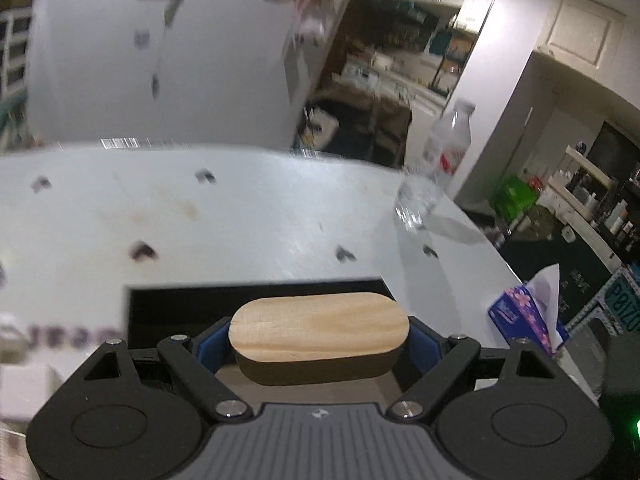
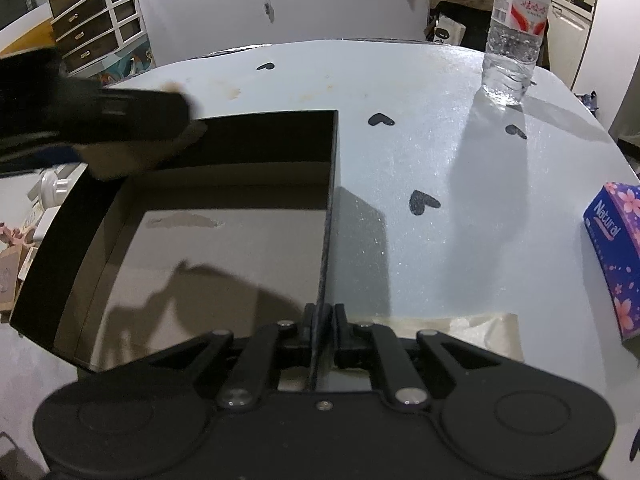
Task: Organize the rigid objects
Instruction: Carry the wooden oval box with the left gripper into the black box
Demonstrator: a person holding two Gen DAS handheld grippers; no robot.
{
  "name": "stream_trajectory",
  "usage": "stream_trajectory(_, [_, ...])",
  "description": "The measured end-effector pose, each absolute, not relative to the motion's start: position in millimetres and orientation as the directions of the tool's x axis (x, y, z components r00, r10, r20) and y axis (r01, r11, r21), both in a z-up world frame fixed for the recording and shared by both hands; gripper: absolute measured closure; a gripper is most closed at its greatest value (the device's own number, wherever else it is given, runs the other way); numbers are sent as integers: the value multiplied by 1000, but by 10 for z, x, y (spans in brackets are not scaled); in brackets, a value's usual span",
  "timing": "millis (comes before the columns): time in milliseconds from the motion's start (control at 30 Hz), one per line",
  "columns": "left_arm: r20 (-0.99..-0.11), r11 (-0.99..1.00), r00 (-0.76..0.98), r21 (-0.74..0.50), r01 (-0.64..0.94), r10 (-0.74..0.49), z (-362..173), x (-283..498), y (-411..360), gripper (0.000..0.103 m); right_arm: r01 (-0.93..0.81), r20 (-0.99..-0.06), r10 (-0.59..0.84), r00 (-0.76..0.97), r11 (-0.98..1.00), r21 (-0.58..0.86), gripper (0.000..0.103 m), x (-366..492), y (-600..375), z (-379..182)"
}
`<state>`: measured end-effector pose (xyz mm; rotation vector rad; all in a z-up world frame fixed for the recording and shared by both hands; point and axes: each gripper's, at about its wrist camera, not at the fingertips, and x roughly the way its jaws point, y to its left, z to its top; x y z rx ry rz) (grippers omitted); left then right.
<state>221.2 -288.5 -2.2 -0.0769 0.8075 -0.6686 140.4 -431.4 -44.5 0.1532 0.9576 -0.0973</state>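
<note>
White table (image 2: 440, 184) printed with black hearts, bearing an open black box (image 2: 200, 216), a water bottle (image 2: 516, 28) at the far edge, and a purple tissue box (image 2: 614, 256) at right.

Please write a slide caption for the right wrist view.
Right claw pinches the black cardboard box's wall, steadying the empty box.

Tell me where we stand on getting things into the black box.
Done: nothing shows inside the black box yet; its floor is bare. In hand: the right gripper is shut on the box's wall, steadying it, while the left gripper holds a wooden block above the box. Left: setting the block inside. The water bottle and tissue box are on the table.
</note>
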Motion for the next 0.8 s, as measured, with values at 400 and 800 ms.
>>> stream_trajectory(400, [-735, 831, 413, -382, 405, -538, -421, 2578, -3274, 14, 128, -822, -6, 570, 988, 81, 95, 1399, -4301, -438])
stream_trajectory(800, [-759, 833, 374, -393, 389, -533, -535, 2726, -3315, 6, 122, -824, -3, 567, 989, 80, 94, 1394, -4291, -434])
